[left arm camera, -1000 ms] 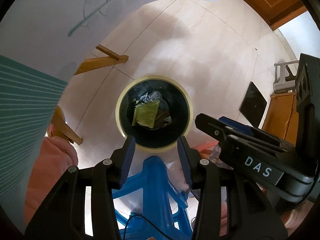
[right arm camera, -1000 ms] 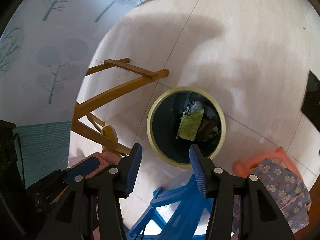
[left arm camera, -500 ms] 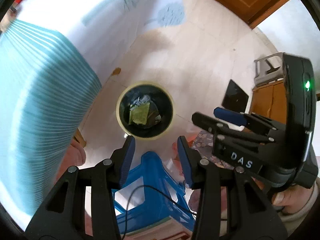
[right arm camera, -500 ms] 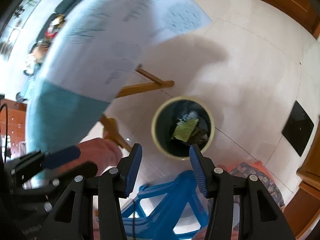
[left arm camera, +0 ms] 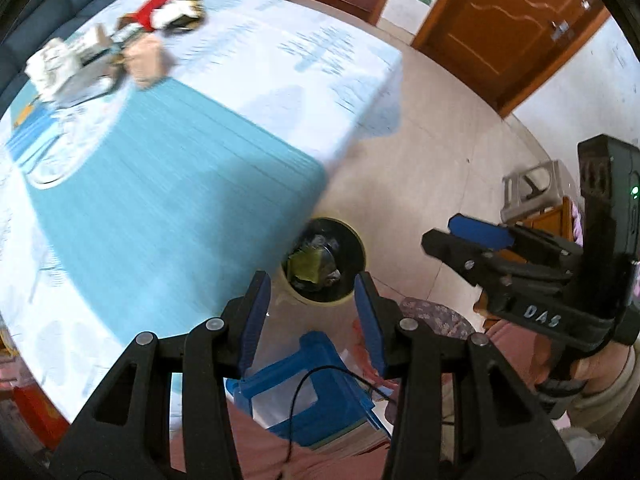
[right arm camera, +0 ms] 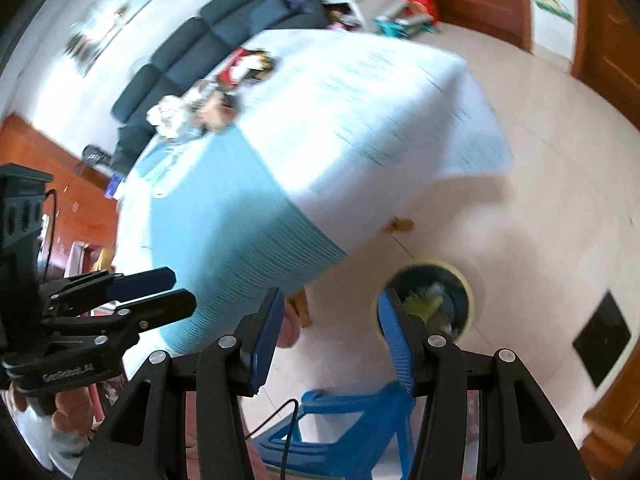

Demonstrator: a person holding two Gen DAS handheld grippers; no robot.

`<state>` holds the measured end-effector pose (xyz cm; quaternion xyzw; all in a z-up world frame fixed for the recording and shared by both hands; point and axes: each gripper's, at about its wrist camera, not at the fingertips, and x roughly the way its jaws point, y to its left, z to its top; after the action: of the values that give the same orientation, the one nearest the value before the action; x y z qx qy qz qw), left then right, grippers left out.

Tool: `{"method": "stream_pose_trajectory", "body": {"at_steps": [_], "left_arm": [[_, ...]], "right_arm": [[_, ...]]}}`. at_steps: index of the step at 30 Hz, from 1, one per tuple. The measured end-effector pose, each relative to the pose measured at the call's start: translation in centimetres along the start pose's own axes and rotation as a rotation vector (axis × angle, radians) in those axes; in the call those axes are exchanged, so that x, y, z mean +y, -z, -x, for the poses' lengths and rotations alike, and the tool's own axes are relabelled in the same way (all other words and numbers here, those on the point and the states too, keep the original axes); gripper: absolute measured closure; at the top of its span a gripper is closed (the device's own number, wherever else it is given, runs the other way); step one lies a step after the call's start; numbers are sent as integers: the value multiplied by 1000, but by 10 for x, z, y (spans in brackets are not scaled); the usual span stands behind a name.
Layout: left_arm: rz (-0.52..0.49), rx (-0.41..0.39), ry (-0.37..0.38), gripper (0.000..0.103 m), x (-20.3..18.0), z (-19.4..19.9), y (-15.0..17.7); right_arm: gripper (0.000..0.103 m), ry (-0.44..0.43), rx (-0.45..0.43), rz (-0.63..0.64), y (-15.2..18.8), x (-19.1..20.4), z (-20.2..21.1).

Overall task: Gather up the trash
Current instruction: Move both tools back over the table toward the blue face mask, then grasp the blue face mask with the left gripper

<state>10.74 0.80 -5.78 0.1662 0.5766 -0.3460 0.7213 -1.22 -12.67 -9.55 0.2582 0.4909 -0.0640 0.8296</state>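
Note:
A yellow-rimmed black bin [left arm camera: 320,302] [right arm camera: 472,300] stands on the floor by the table corner, with a green wrapper [left arm camera: 306,266] [right arm camera: 424,304] and other scraps inside. At the far end of the blue and white tablecloth [left arm camera: 180,200] [right arm camera: 240,220] lies a blurred pile of litter [left arm camera: 112,48] [right arm camera: 200,108]: crumpled white paper, a tan piece and red and white packaging. My left gripper [left arm camera: 312,284] [right arm camera: 160,292] is high above the bin, open with nothing between its fingers. My right gripper [right arm camera: 331,300] [left arm camera: 472,236] hangs beside it, also open and holding nothing.
A blue plastic stool [left arm camera: 316,380] [right arm camera: 352,412] stands right below the grippers, next to a floral-cushioned stool [left arm camera: 432,316]. A grey stool [left arm camera: 532,184] and wooden doors are at the right. A dark sofa [right arm camera: 200,40] runs behind the table. A black square [right arm camera: 602,338] lies on the floor.
Both grippers have risen from just over the bin, which now looks smaller. The table top and its litter pile have come into view. Neither gripper's jaws have moved.

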Motion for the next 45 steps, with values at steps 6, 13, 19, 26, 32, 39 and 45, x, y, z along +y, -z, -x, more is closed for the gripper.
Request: {"method": "stream_pose_trajectory", "body": {"at_steps": [6, 13, 19, 26, 32, 39, 45], "left_arm": [[93, -85, -71, 63, 86, 45, -9], [223, -195, -173, 63, 215, 78, -23], [298, -236, -179, 63, 313, 77, -37], [240, -192, -143, 63, 365, 32, -66], [219, -145, -128, 63, 378, -1, -90], [170, -107, -100, 63, 378, -24, -122], [148, -90, -124, 82, 371, -40, -132]], "right_arm": [[53, -23, -15, 127, -52, 71, -6], [53, -80, -17, 188, -107, 144, -34], [53, -127, -10, 189, -153, 201, -81], [53, -110, 27, 187, -193, 246, -142], [53, -66, 56, 196, -210, 257, -186], [53, -25, 89, 197, -223, 266, -219], [53, -30, 111, 202, -226, 274, -234]]}}
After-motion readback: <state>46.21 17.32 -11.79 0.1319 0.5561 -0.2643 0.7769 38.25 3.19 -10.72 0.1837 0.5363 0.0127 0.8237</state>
